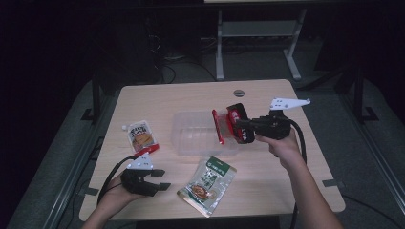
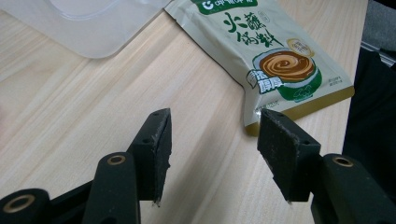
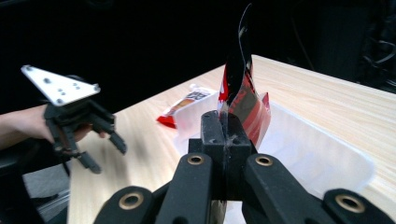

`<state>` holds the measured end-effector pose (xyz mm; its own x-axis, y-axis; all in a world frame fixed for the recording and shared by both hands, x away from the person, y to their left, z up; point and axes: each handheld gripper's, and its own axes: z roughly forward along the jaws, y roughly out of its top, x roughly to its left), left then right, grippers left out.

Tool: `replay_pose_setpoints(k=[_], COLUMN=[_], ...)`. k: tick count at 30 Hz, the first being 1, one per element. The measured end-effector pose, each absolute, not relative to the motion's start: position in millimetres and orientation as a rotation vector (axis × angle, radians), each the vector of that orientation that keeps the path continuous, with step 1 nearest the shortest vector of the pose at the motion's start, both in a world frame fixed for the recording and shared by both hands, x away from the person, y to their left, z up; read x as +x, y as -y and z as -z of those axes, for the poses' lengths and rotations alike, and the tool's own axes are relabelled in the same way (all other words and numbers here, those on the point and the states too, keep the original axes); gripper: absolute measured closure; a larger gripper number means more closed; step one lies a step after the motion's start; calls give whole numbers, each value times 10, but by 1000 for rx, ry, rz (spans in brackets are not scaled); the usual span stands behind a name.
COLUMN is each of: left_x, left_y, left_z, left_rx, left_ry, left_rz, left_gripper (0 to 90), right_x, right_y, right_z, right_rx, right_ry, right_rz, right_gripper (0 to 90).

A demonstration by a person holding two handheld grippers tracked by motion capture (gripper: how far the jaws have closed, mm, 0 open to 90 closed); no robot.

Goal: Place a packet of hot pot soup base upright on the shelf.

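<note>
Red-and-black snack packet (image 1: 232, 124), glossy film, pinched between the closed jaws of the right gripper (image 1: 244, 125) and held in the air over the right end of a clear plastic bin (image 1: 191, 136); seen edge-on in the right gripper view (image 3: 240, 93), rising above the jaws with the bin's translucent wall (image 3: 327, 158) beneath. Right gripper carried in a hand (image 1: 282, 143) reaching from the lower right, grey three-cornered plate on top, black cable trailing along the forearm. Bin shallow, rectangular, set near the centre of a pale wood-grain table (image 1: 267, 191). Green-and-cream sauce pouch (image 1: 207, 185), lying flat just in front of the bin, printed with a bowl of brown paste; same pouch (image 2: 275, 56) close ahead of the left gripper's jaws, not touched. Left gripper (image 1: 160, 180) at the near left of the table, jaws spread wide, nothing between them (image 2: 215, 140). White spouted pouch with red bottom edge (image 1: 142, 137), flat on the table, left of the bin, beyond the left gripper. Dark floor and metal frame legs behind the table.
</note>
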<state>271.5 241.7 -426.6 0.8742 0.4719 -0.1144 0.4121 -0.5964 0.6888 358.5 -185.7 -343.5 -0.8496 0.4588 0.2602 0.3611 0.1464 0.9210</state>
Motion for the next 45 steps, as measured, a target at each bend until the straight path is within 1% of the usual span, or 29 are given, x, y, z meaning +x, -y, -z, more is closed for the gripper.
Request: replay_pose_setpoints(k=[9,45], left_x=[2724,2718], left_y=[-2407,-2366], left_z=[4276,4316], left_rx=[2288,2315], left_ry=[-630,-606], left_rz=[-101,-66], left_gripper=[442,442], right_x=[3633,3658], right_y=[1915,1697], right_z=[3522,3679], right_rx=[890,948], right_ry=[-2312,-2381], right_rz=[-1759,-1588], right_gripper=[900,891])
